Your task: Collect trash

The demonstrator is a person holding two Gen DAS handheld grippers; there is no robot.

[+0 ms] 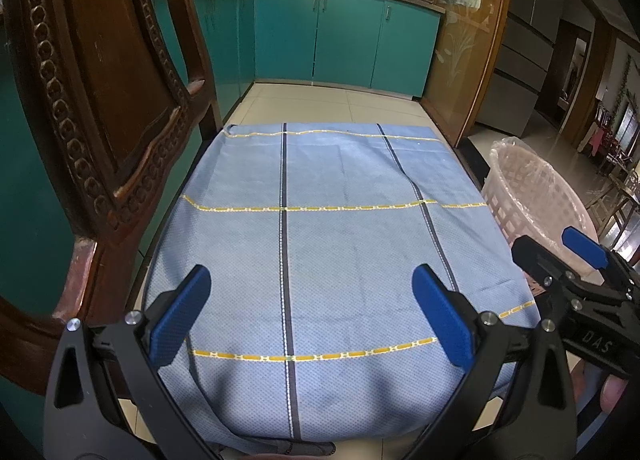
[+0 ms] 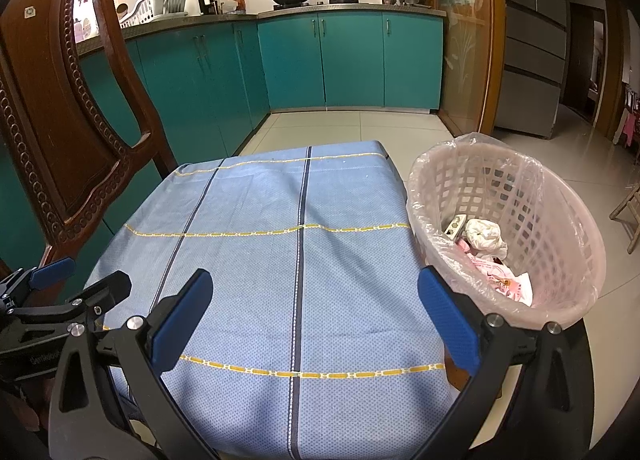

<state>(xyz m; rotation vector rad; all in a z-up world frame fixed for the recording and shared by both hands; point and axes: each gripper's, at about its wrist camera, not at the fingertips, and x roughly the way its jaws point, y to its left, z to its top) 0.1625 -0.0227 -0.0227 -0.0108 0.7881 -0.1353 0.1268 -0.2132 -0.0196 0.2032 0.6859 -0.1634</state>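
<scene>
A pink lattice trash basket [image 2: 560, 220] lined with a clear bag stands right of a small table covered by a blue checked cloth [image 2: 280, 260]. Inside the basket lie a crumpled white wad [image 2: 484, 234], a small white box [image 2: 454, 228] and pink wrappers [image 2: 500, 276]. The basket also shows in the left wrist view [image 1: 532, 196]. My left gripper [image 1: 316, 308] is open and empty over the cloth's near part. My right gripper [image 2: 320, 316] is open and empty over the cloth, its right finger beside the basket. No loose trash shows on the cloth.
A carved wooden chair [image 2: 60, 132] stands at the table's left, close to my left gripper [image 2: 72, 284]. Teal kitchen cabinets [image 2: 352, 60] and a tiled floor [image 2: 352, 124] lie beyond. A glass door with a wooden frame [image 2: 468, 40] is at the right.
</scene>
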